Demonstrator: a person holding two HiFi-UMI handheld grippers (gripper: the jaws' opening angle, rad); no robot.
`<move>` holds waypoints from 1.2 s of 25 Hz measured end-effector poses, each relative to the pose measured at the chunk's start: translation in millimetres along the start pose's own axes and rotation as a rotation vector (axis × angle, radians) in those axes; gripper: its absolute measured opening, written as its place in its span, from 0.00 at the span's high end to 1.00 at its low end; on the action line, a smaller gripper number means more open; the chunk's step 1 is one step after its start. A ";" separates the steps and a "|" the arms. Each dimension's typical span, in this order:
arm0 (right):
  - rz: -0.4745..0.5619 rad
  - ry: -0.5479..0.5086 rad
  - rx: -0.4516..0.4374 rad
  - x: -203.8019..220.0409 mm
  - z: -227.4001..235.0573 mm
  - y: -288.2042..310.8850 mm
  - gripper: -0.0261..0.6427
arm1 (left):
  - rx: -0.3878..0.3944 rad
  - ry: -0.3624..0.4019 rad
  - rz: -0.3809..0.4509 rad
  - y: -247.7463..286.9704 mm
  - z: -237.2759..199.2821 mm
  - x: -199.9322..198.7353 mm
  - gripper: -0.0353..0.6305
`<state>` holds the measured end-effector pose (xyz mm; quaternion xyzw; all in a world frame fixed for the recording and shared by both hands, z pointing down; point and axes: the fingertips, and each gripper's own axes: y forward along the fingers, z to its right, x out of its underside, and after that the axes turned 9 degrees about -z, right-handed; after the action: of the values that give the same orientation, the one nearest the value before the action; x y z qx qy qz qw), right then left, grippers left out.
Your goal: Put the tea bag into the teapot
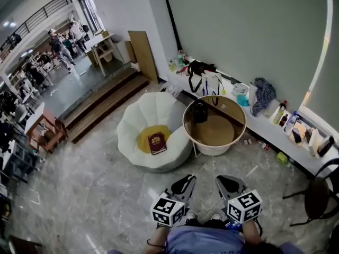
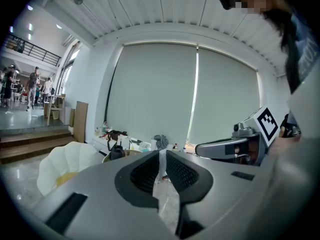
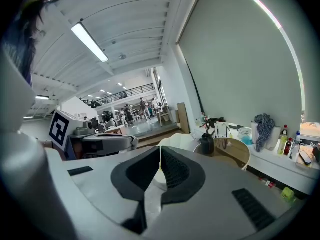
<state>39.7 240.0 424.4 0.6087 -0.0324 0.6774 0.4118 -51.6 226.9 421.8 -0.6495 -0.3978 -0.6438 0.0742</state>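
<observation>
A black teapot [image 1: 199, 111] stands at the far left of a round wooden-topped table [image 1: 239, 135] some way ahead of me. I can make out no tea bag in any view. My left gripper [image 1: 189, 178] and right gripper [image 1: 221, 180] are held side by side close to my body, short of the table, and both point toward it. Each has its jaws shut with nothing between them. The left gripper view shows the teapot [image 2: 116, 151] small, far beyond the closed left gripper [image 2: 161, 158]. The right gripper view has the teapot [image 3: 207, 144] past the closed right gripper [image 3: 160, 160].
A white shell-shaped seat [image 1: 143, 118] holding a yellow cushion and a dark red book [image 1: 157, 143] sits left of the table. A low white shelf [image 1: 270, 130] with bottles, bags and a cloth runs along the wall. A black chair [image 1: 318, 194] stands at right. Wooden steps [image 1: 103, 105] rise at left.
</observation>
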 end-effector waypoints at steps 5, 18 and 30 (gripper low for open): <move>0.002 0.006 -0.003 0.5 9.7 -5.1 0.93 | -0.006 -0.002 0.002 8.3 2.8 -3.0 0.87; -0.011 0.012 -0.019 10.8 54.0 -21.1 0.93 | -0.061 -0.014 0.000 35.6 15.4 -4.6 0.87; -0.047 0.030 -0.032 4.5 78.8 23.7 0.93 | -0.072 -0.022 -0.026 67.7 -23.3 -8.3 0.87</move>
<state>88.8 183.8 459.3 0.5926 -0.0228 0.6758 0.4376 -27.0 163.8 446.2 -0.6533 -0.3835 -0.6516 0.0380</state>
